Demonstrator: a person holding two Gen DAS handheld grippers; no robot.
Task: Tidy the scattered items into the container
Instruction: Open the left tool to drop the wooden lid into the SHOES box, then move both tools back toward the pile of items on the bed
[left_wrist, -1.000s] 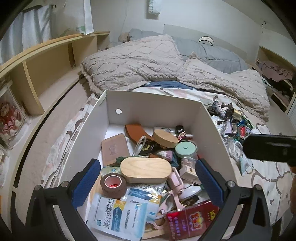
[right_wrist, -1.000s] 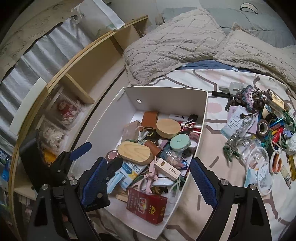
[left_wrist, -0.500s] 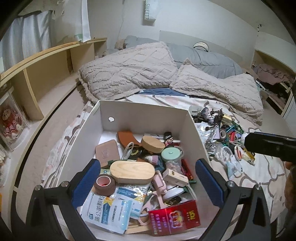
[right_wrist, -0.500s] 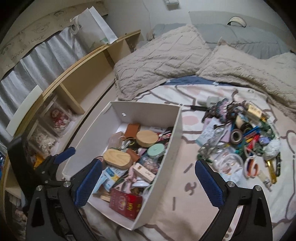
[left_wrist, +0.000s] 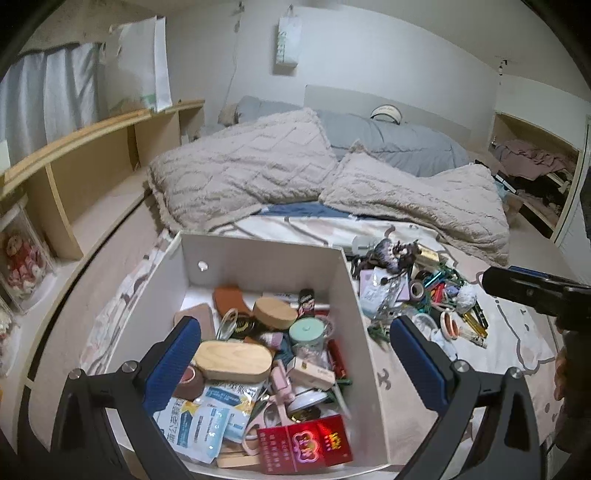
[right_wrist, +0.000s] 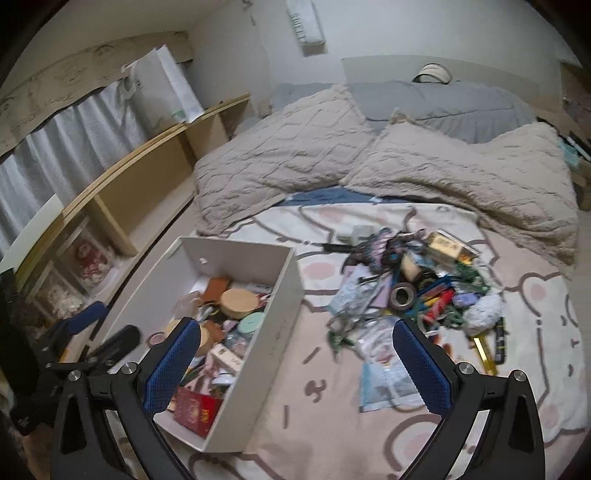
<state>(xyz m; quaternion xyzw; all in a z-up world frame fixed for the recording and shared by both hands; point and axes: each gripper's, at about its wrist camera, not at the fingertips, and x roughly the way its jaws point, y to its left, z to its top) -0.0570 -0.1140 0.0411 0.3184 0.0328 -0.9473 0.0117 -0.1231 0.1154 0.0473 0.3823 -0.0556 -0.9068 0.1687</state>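
A white open box (left_wrist: 258, 258) sits on the bed, full of small things, among them a wooden oval case (left_wrist: 232, 360) and a red packet (left_wrist: 303, 446). My left gripper (left_wrist: 295, 325) hovers above it, open, with nothing between its fingers. To the right of the box (right_wrist: 269, 332) a pile of scattered items (right_wrist: 417, 291) lies on the patterned sheet: tape rolls, clips, pens, packets. My right gripper (right_wrist: 295, 326) hangs over the box's right wall and the sheet. Its jaws are opening and hold nothing.
Two beige knitted pillows (left_wrist: 243, 177) and a grey duvet (left_wrist: 399, 144) lie beyond the box. A wooden shelf unit (left_wrist: 74, 173) runs along the left side, with a doll in a clear case (left_wrist: 22, 262). Bare sheet (right_wrist: 332, 424) lies in front of the pile.
Both grippers have drawn back and risen, so the box looks smaller. The right gripper has swung right, bringing the scattered pile into fuller view, and its jaws have spread wider.
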